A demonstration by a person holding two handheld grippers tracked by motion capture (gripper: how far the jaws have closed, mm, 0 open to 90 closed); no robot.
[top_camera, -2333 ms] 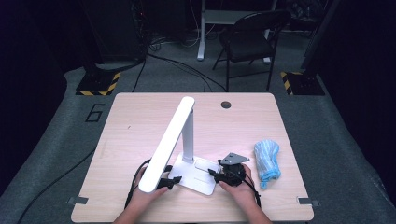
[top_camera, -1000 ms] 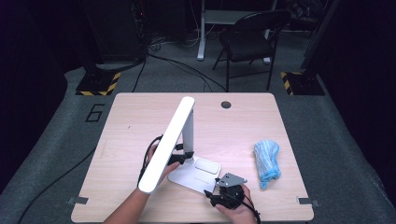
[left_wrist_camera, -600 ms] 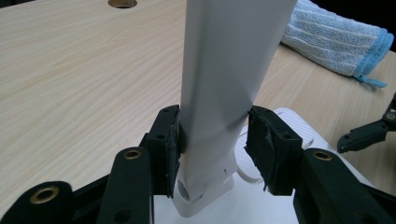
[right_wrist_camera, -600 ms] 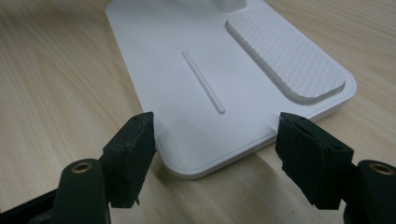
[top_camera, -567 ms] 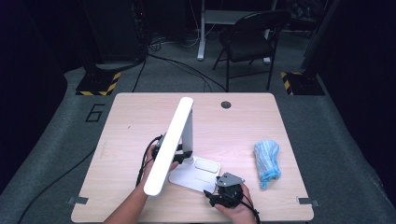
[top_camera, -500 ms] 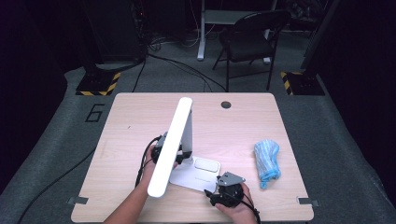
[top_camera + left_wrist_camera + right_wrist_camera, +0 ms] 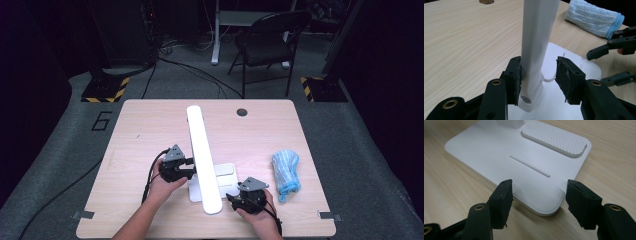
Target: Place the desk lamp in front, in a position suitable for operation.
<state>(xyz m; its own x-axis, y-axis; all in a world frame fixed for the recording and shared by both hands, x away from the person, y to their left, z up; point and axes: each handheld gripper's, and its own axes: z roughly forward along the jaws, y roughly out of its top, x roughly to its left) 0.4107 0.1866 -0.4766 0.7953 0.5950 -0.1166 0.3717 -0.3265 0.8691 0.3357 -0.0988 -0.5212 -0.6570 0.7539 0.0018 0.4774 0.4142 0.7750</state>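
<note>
Swinging the white lamp arm (image 7: 202,160) at frame centre, the left gripper (image 7: 537,75) brackets its post, one pad touching, while the right gripper (image 7: 537,195), jaws spread and just narrowing, must next steady the base (image 7: 499,152).

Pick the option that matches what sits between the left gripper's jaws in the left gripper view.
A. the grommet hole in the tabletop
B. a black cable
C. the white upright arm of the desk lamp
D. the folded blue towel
C: in the left gripper view the lamp's white upright arm rises between the left gripper jaws, against one pad, while the blue towel lies far off on the table.
</note>
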